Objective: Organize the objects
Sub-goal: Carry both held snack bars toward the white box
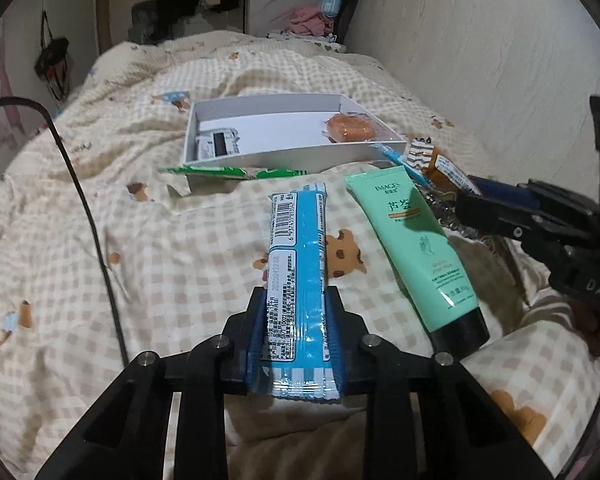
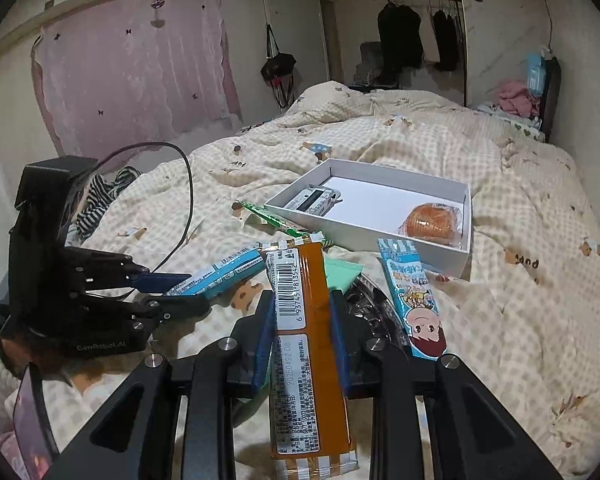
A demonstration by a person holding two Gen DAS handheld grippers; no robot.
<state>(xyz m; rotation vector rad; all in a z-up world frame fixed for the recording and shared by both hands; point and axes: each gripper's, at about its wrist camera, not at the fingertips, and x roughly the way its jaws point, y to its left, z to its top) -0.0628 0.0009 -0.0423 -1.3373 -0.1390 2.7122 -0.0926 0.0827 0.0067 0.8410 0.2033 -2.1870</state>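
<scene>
Left gripper (image 1: 296, 300) was clamped on the blue snack bar (image 1: 298, 256), short of the white box (image 1: 260, 158). Right gripper (image 2: 302, 304) pinched the orange snack bar (image 2: 308, 320) over the clutter (both held low). Slippery wrappers could slide out if tilted.

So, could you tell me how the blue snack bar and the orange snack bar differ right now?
The blue snack bar has a blue wrapper and sits clamped in the left gripper; the orange snack bar has an orange-brown wrapper and sits clamped in the right gripper. Both are long sealed bars with their barcode sides up, held outside the white box.
</scene>
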